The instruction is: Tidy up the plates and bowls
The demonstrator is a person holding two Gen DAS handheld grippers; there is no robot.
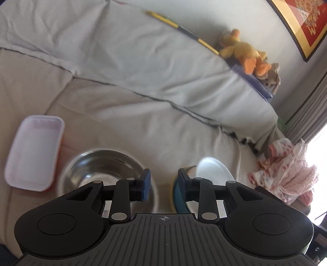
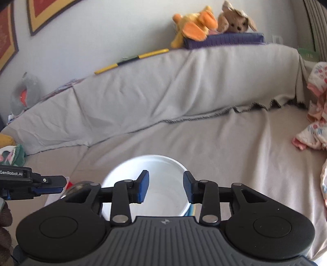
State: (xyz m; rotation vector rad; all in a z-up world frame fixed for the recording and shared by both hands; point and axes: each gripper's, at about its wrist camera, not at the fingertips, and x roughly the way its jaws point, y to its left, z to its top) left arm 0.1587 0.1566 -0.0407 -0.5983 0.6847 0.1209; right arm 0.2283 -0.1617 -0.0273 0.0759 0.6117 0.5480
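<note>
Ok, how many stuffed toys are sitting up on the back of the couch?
2, both on the purple cushion on the couch back: a yellow-orange plush on the left, a brown one beside it on the right. Others may be out of view.

This is a home living room: a sofa draped in a pale cover, soft toys perched on its back edge at the right corner, framed pictures on the wall, and crumpled pink clothing at the seat's right edge.
</note>
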